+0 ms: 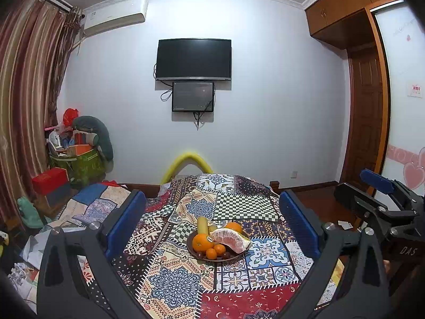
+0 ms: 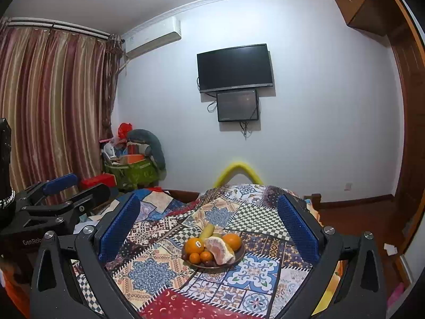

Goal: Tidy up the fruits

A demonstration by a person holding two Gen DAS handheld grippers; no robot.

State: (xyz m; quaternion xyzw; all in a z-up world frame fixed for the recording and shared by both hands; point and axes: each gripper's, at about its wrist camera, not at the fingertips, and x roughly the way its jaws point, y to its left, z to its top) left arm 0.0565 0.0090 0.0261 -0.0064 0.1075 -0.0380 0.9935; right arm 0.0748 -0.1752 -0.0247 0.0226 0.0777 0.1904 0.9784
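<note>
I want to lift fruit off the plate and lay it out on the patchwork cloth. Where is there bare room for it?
The cloth lies bare all round the plate: the checkered patches behind it, the blue medallion tiles in front, and strips on both sides, inside each open gripper's fingers. The plate itself is crowded: pomelo piece, oranges, small tangerines and banana touching.

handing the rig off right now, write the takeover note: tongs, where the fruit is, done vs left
Left tongs: open, empty, held back from the plate.
Right tongs: open, empty, also held back.
All the fruit sits on one dark plate on the patchwork cloth: peeled pomelo piece in front, stickered orange on the left, second orange behind, two small mandarins at the front, a banana at the back, some small dark fruits low on the plate.
Done: the pile looks gathered; nothing is in hand.
Left: unclear whether sorting remains; check before touching.
</note>
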